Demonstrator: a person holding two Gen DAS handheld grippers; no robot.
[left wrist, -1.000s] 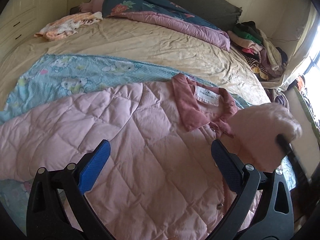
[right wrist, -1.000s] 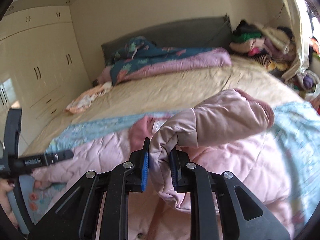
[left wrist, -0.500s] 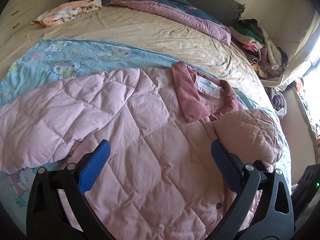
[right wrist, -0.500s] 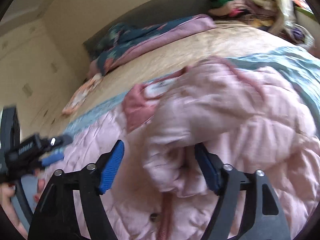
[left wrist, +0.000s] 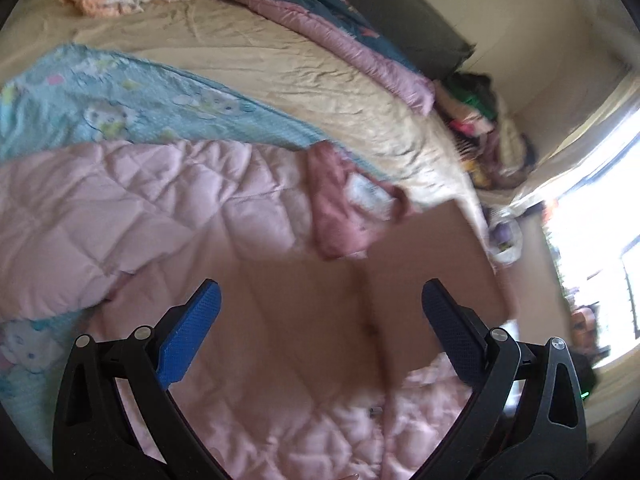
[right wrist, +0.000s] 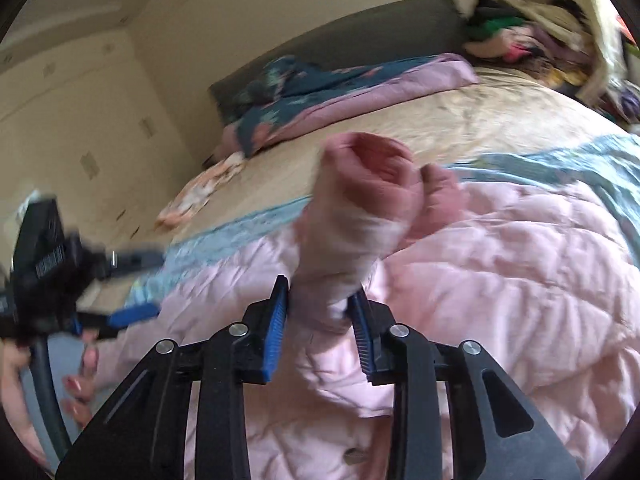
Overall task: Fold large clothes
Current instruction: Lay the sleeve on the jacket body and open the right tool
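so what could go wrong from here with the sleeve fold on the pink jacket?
1. The right hand-held gripper is closing on a bunched sleeve; a grip that low on the padding may slip out.
2. The sleeve stands up crumpled rather than flat, so it may land lumpy on the pink quilted jacket.
3. The left hand-held gripper hangs open, pinning nothing, so pulling could drag the jacket across the blue blanket.

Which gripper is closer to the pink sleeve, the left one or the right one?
Right. The right gripper is closing its jaws around the pink sleeve, cloth between the pads. The left gripper hangs open above the jacket's front, off to the side.
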